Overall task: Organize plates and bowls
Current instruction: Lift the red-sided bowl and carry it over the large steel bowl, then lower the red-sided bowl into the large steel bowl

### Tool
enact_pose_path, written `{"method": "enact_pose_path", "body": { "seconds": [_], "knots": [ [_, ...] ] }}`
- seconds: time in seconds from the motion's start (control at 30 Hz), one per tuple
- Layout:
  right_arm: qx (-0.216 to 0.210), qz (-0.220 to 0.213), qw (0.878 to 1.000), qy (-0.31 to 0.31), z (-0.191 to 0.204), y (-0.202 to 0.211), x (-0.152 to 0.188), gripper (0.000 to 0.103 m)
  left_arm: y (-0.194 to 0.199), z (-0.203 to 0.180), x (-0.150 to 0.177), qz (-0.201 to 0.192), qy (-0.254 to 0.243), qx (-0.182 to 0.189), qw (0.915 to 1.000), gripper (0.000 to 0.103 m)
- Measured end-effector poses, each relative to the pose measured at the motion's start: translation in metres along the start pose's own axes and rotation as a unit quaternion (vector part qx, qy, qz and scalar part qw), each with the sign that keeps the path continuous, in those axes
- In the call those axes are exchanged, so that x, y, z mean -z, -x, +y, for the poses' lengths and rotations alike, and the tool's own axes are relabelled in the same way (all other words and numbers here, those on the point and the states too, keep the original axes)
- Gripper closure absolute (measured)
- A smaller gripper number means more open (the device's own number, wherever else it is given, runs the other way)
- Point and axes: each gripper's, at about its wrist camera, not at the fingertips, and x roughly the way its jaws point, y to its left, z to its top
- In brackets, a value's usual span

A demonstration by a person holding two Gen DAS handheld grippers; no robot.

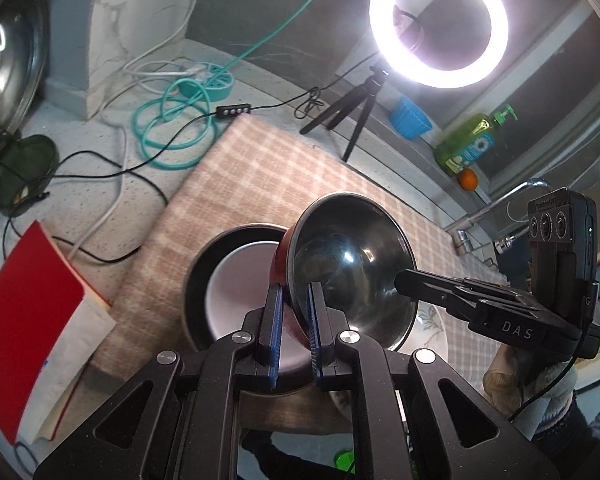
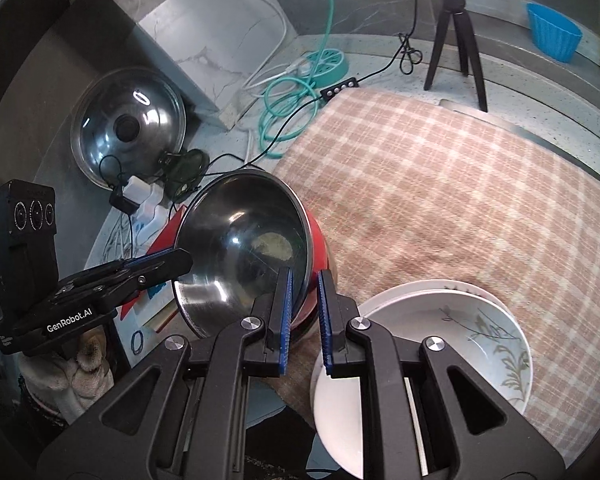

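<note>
Step in hand: both grippers carry one red bowl with a steel inside (image 1: 352, 264) above the checked mat (image 1: 284, 172), tilted on its side; I judge it is mid-transfer toward a stack.
Left gripper (image 1: 296, 320): clamped on the bowl's rim, one blue pad inside, one on the red outside.
Right gripper (image 2: 304, 312): likewise pinched on the rim at the opposite side of the bowl.
Likely target: the black-rimmed dish with a white inside (image 1: 236, 284), on the mat near its front edge, just beside and below the bowl.
Next move calls for: levelling the bowl, both hands turning together, before lowering; uneven release could let it slip.
Other crockery: white leaf-patterned bowls (image 2: 460, 332), stacked at the mat's front edge, close under the right gripper.
In the way: the patterned stack sits near the right hand's path.
Around: red book (image 1: 32, 312) off the mat's side; teal cable (image 1: 172, 124), tripod (image 2: 456, 32) and ring light (image 1: 440, 24) beyond the far edge; glass lid (image 2: 128, 128) against the wall.
</note>
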Motion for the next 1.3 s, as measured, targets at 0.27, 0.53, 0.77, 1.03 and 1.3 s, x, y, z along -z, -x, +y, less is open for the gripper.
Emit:
{"method": "enact_pose_path", "body": {
  "seconds": [0.27, 0.53, 0.77, 1.03, 1.3],
  "knots": [
    [0.004, 0.025, 1.000, 0.008, 0.007, -0.027, 0.000, 0.090, -0.003, 0.021, 0.005, 0.009, 0.019, -0.005, 0.9998, 0.093],
    [0.007, 0.041, 0.999, 0.007, 0.008, -0.041, 0.001, 0.090, -0.010, 0.032, 0.010, 0.024, 0.031, -0.006, 0.9992, 0.093],
    [0.008, 0.053, 0.999, 0.009, 0.008, -0.048, 0.002, 0.090, -0.012, 0.034, 0.010, 0.030, 0.033, -0.008, 0.9990, 0.093],
    [0.008, 0.048, 0.999, 0.022, 0.010, -0.047, 0.003, 0.082, -0.013, 0.034, 0.009, 0.033, 0.032, -0.021, 0.9987, 0.090],
    [0.010, 0.025, 0.999, 0.026, 0.011, -0.036, 0.000, 0.052, -0.011, 0.033, 0.007, 0.028, 0.027, -0.031, 0.9988, 0.074]
  ]
}}
